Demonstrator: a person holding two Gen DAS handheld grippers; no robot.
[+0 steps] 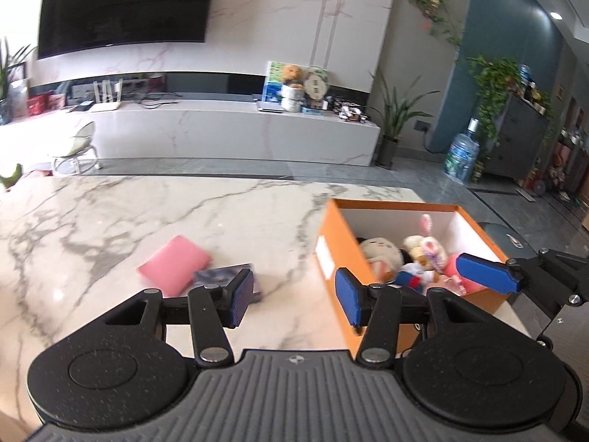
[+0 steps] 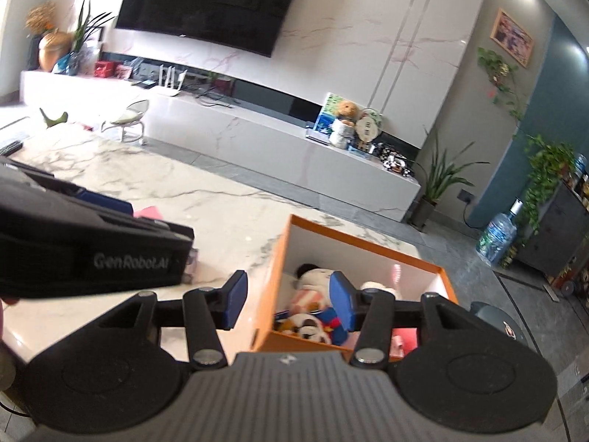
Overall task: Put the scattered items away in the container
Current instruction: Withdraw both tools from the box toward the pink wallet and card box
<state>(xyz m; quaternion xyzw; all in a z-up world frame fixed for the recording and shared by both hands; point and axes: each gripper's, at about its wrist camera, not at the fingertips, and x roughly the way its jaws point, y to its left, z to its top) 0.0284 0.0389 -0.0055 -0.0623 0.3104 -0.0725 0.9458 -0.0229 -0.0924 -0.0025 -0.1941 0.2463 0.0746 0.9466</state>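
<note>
Two strays left on the marble desk [image 1: 110,213], near its middle: soft pink padded pouch [image 1: 173,263], touching a thin glossy dark card packet [image 1: 226,276]. Orange cardboard box [image 1: 340,258] at right edge, holding plush toys [image 1: 383,256].

Left gripper [image 1: 294,294] and right gripper [image 2: 287,304]: fingers parted, holding nothing.

Pouch probably light, squashy; best pinched across short edge. Packet likely slippery, flat; edge grip needed.

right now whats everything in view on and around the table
marble table: one, white with grey veins, foreground
orange box: one, white inside, table's right end, open
plush toys: several, mixed colours, inside the box
pink pouch: one, on the table left of the box
dark booklet: one, beside the pouch, touching or not unclear
television: one, black, on the wall
water bottle: one, blue, floor at right
left hand-held gripper: one, blue pads, open, empty
right hand-held gripper: one, blue pads, open, empty, over the box's edge
</note>
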